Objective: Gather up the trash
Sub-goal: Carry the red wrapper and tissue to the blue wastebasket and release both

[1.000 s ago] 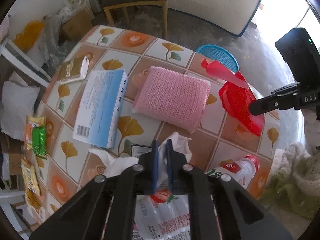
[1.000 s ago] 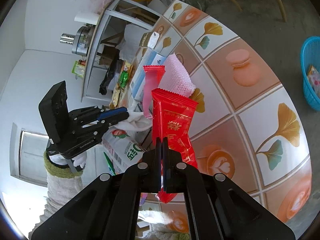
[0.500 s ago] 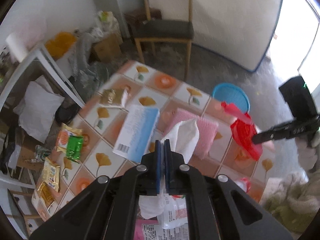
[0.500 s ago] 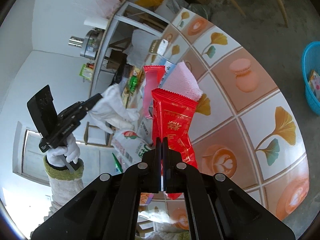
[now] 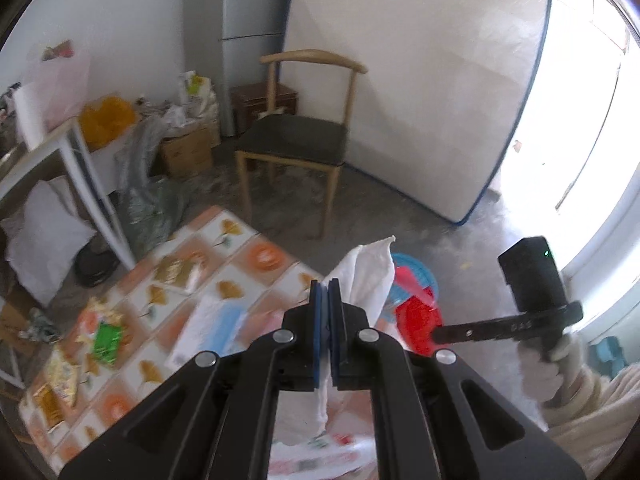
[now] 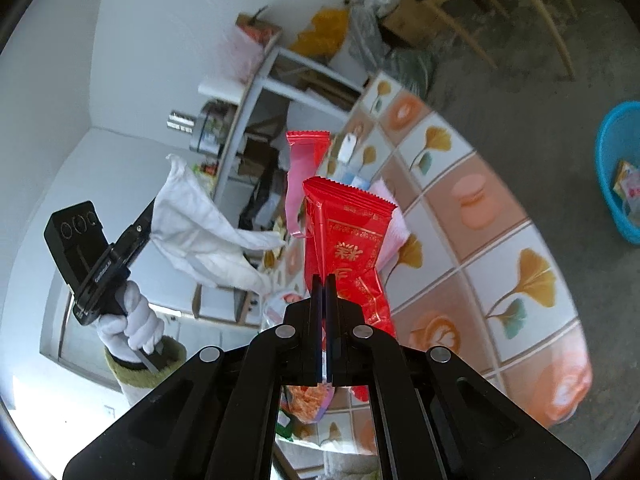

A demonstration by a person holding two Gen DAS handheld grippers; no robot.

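- Table (image 6: pixel 532 236), tiled with ginkgo prints, fills the right of the right wrist view; a blue basket (image 6: pixel 618 168) stands on the floor at the right edge.
- White tissue (image 5: pixel 366 280), centre of the left wrist view: soft, light, drooping. Left gripper (image 5: pixel 329 300) pinches it mid-fold; a crumpled bunch probably grips best.
- Red wrapper (image 6: pixel 348 248), centre frame: thin, slippery, crinkly film. Right gripper (image 6: pixel 325 292) is clamped on its lower edge.
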